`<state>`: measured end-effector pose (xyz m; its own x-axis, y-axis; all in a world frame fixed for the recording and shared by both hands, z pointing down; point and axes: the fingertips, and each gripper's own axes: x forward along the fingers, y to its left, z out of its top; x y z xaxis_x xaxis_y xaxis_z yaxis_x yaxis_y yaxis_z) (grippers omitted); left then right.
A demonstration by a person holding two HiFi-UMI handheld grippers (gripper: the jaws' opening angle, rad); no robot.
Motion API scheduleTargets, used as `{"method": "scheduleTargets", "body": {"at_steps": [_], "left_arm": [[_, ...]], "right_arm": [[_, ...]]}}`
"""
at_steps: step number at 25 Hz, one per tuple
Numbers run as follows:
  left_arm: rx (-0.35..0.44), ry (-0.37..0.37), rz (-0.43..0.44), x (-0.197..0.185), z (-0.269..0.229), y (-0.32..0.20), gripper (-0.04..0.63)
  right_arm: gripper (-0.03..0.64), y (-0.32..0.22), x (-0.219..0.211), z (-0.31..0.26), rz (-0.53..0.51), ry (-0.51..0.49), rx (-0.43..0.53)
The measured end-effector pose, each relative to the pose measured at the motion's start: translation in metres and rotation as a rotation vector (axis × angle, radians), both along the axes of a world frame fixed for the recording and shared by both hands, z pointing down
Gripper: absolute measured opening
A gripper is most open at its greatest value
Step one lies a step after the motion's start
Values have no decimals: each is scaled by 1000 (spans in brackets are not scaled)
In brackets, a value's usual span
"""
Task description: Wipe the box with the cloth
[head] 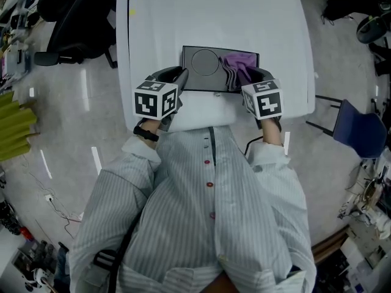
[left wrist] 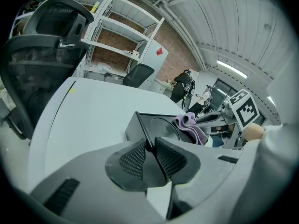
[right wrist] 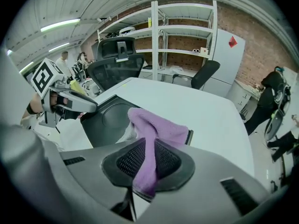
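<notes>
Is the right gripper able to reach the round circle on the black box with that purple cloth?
Likely yes. The right gripper holds the purple cloth on the flat black box, right beside the bare round circle; the left gripper only pinches the box's left edge.

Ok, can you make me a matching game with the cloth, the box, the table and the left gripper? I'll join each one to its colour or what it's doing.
Things:
1. cloth
2. box
3. table
4. left gripper

Match with:
A. white
B. shut on the box's edge
C. purple
D. dark grey

Pairs: 1-C, 2-D, 3-A, 4-B.
</notes>
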<state>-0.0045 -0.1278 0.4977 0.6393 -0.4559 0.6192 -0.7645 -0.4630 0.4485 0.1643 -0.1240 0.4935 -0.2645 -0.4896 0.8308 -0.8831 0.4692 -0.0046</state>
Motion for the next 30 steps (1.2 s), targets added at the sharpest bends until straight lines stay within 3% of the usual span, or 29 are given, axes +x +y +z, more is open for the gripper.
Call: {"method": "scheduleTargets", "body": {"at_steps": [15,24,30], "left_arm": [[0,3,4,5,-1,0,69],[-11,21,-6,2,-1,1,69],[-18,32,-14,3,0,0,69]], "right_arm": [[55,1,5,-13,44,-46,12],[55,3,-88,-47,-48,-339,5],[56,20,-139,-20,-132,-347,-112]]}}
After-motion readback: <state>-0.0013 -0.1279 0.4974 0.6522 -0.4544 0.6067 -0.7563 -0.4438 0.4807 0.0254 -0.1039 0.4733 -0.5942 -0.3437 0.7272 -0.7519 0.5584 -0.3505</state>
